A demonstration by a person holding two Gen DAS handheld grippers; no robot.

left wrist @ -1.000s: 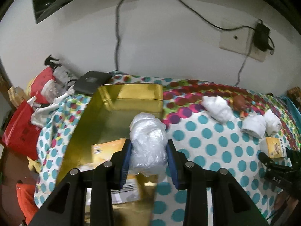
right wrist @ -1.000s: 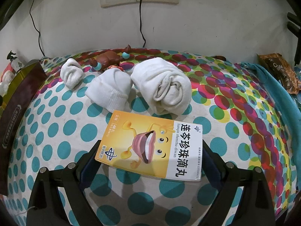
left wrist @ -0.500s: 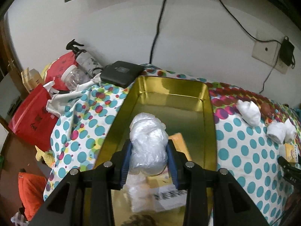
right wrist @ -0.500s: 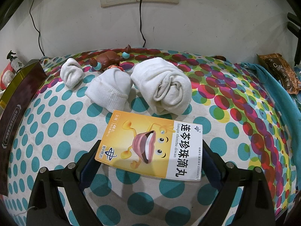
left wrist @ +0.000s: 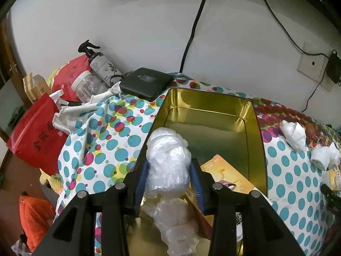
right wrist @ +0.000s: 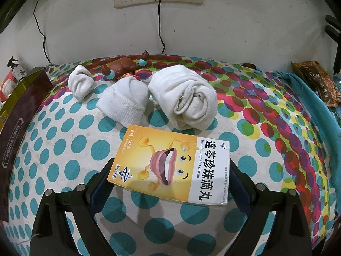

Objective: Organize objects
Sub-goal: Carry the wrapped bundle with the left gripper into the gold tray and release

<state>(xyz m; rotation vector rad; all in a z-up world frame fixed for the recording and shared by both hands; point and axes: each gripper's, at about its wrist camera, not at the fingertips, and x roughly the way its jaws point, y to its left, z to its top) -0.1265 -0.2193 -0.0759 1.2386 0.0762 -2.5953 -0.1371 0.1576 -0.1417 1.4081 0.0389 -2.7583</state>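
Left gripper (left wrist: 168,179) has carried the crumpled clear plastic bag wad (left wrist: 168,164) across and is now holding it over the gold rectangular tin (left wrist: 253,128); jaws are opening, wad between them, so the drop is starting. In the tin: one plastic wad, one orange box. Right gripper (right wrist: 170,183) is waiting, jaws wide astride the orange-and-white medicine box (right wrist: 172,164), apparently not yet clamped. Three rolled white socks (right wrist: 183,98) remaining.

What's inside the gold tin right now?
Inside the gold tin: an orange medicine box and crumpled clear plastic, below the plastic bundle between the left tongs, which are opening. The bundle and tongs hide the tin's near end.
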